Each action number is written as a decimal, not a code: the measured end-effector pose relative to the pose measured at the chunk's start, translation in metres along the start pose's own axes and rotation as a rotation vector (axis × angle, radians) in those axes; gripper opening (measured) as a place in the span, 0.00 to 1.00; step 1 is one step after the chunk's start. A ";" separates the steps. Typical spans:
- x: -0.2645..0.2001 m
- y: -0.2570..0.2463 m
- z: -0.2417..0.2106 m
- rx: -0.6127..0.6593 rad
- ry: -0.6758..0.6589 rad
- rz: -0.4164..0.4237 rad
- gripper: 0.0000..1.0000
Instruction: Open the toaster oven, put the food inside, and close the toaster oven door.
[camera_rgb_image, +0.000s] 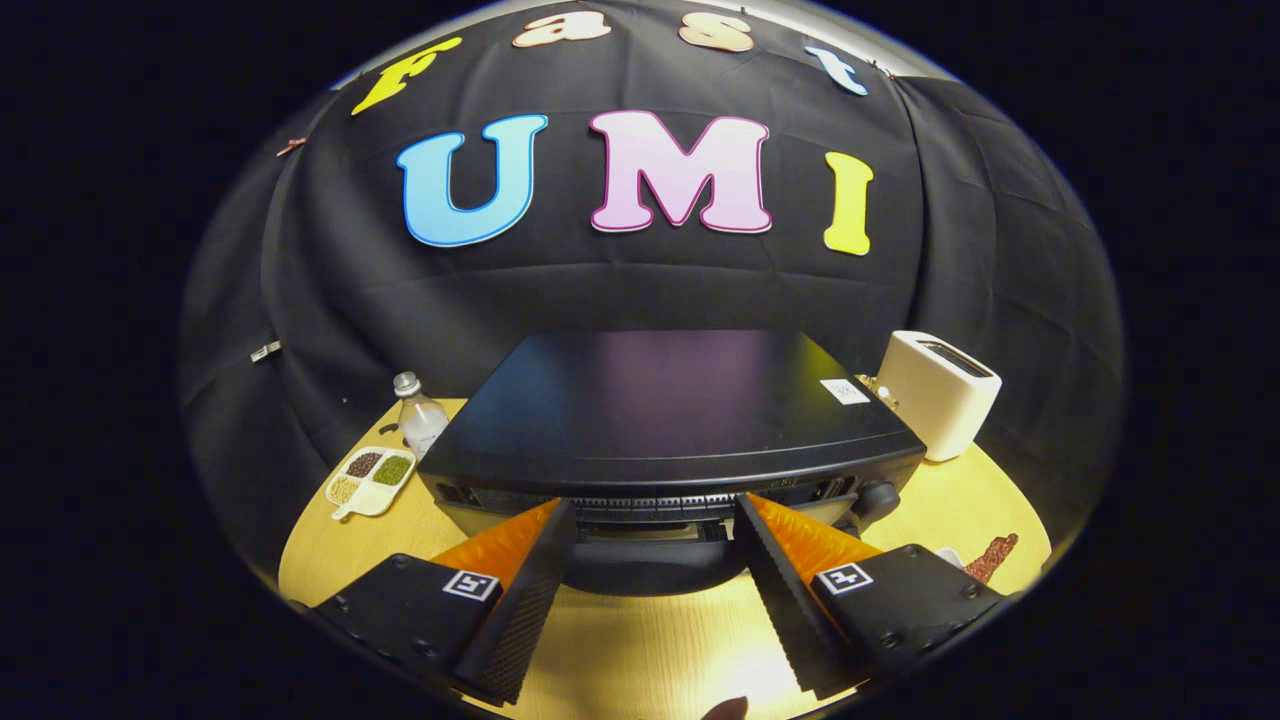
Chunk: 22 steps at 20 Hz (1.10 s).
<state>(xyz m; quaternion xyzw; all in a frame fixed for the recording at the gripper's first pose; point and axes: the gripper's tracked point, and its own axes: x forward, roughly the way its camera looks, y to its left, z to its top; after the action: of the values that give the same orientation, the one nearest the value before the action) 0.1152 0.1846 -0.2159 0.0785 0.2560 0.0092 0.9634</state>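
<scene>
The black toaster oven (665, 400) stands on the wooden table (640, 650), seen from above and in front. My gripper (655, 512) is open, and its orange and black fingers (520, 590) reach up to the oven's upper front edge. Between the fingertips lie the vent strip and a dark rounded bar, which looks like the door handle (645, 572). Neither finger presses on it. A control knob (876, 497) sits at the oven's front right. A brown piece of food (992, 556) lies on the table just right of my right finger, partly hidden by it.
A white pop-up toaster (940, 392) stands close to the oven's right rear. Left of the oven are a clear water bottle (418, 415) and a white divided dish (371, 480) of grains. The booth's black cloth wall closes in behind.
</scene>
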 end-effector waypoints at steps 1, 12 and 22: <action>-0.004 0.000 -0.003 0.007 0.006 0.001 0.99; -0.044 -0.002 -0.054 0.001 0.078 0.020 0.98; -0.063 -0.006 -0.112 -0.076 0.207 0.026 0.96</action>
<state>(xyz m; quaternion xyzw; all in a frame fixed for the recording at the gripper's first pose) 0.0055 0.1914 -0.2818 0.0439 0.3526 0.0393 0.9339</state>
